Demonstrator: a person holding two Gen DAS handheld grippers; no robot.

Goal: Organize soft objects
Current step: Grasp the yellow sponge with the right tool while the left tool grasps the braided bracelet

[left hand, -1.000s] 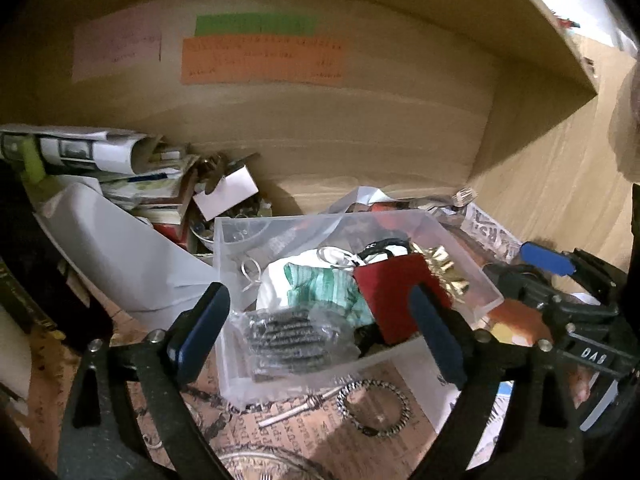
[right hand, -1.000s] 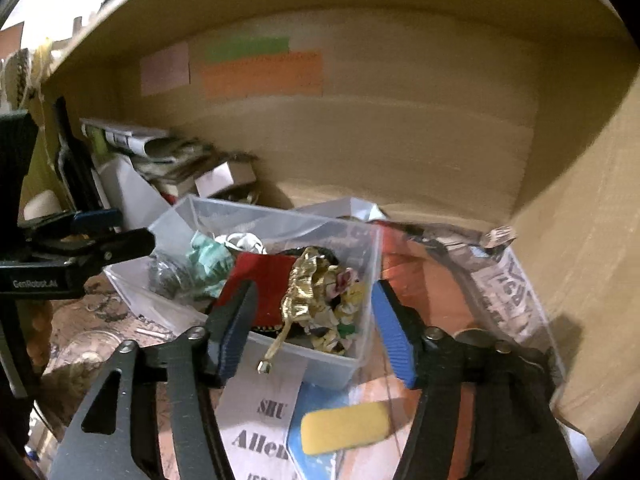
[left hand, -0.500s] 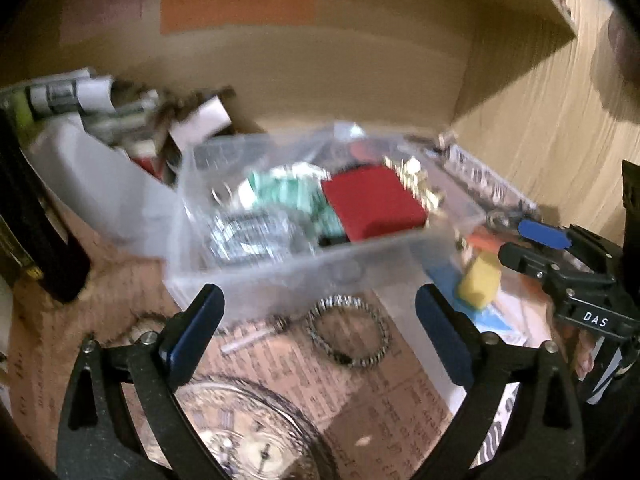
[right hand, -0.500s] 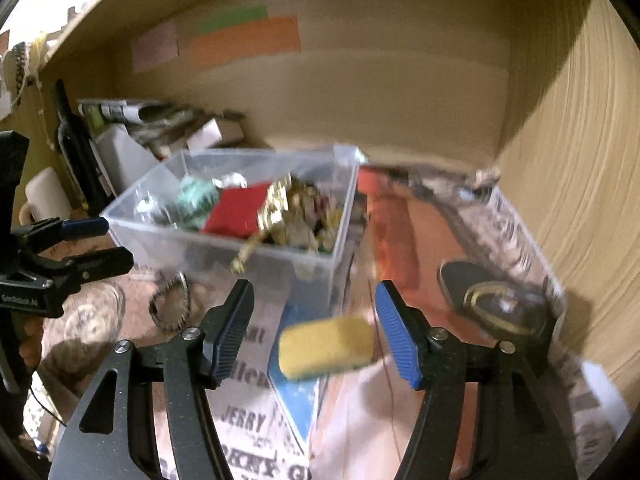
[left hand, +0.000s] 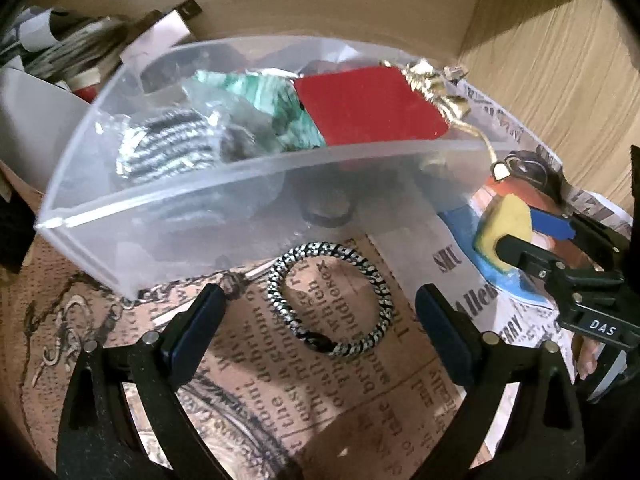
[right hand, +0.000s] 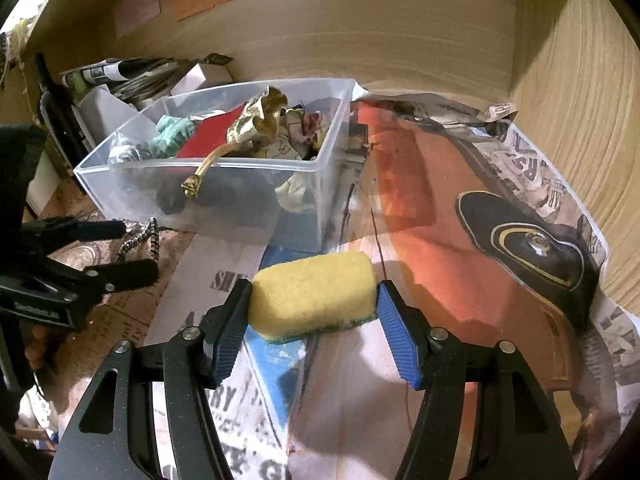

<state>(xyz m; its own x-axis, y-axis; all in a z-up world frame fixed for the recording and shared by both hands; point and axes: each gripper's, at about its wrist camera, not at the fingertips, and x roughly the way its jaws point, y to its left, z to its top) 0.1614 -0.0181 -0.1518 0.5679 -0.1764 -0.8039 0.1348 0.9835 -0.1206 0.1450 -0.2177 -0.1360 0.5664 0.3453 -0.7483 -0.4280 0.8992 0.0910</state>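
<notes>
A yellow sponge (right hand: 314, 290) with a green underside lies on the newspaper-covered shelf, and my right gripper (right hand: 314, 300) has its blue pads touching both of its ends. The sponge also shows in the left wrist view (left hand: 506, 220). A black-and-white braided hair tie (left hand: 332, 298) lies on the paper in front of my open, empty left gripper (left hand: 320, 316), between its fingers. A clear plastic bin (left hand: 248, 184) behind it holds a red pouch (left hand: 368, 108), a green cloth (left hand: 280, 108), a bagged striped item (left hand: 168, 148) and a gold ribbon (right hand: 256, 120). The bin also shows in the right wrist view (right hand: 320, 168).
Stacked papers and boxes (right hand: 132, 76) crowd the back left corner. Wooden shelf walls (right hand: 580, 80) close in the back and right side. Crinkled printed paper (right hand: 500, 220) covers the floor to the right of the bin.
Both grippers dropped lower and nearer the shelf floor. My right gripper closed its pads onto the sponge. My left gripper came down around the hair tie.
</notes>
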